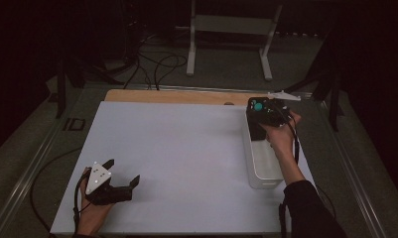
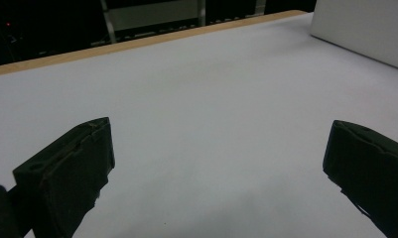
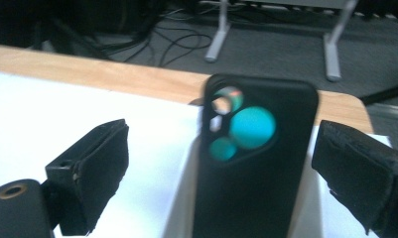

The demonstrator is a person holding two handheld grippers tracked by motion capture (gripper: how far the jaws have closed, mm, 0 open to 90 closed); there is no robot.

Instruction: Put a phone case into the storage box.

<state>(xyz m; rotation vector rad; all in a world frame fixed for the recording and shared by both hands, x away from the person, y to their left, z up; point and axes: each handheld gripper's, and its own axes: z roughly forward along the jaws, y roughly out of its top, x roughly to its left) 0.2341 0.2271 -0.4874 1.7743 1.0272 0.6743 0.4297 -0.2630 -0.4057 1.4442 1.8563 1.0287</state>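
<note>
Standing upright at the far end of the white bin (image 1: 262, 171), the black phone case (image 3: 256, 163) sits between the right gripper's (image 3: 221, 173) 2 spread jaws, neither pad touching it; it looks light, thin and somewhat flexible, with smooth sides likely to slip, so pinching across its 2 long edges seems safest; the left gripper (image 2: 216, 168) rests wide open over bare white table (image 1: 176, 148)

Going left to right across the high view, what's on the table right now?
Left gripper, open on the white sheet → bare sheet → white bin with the black phone case and right gripper at its far end.
</note>
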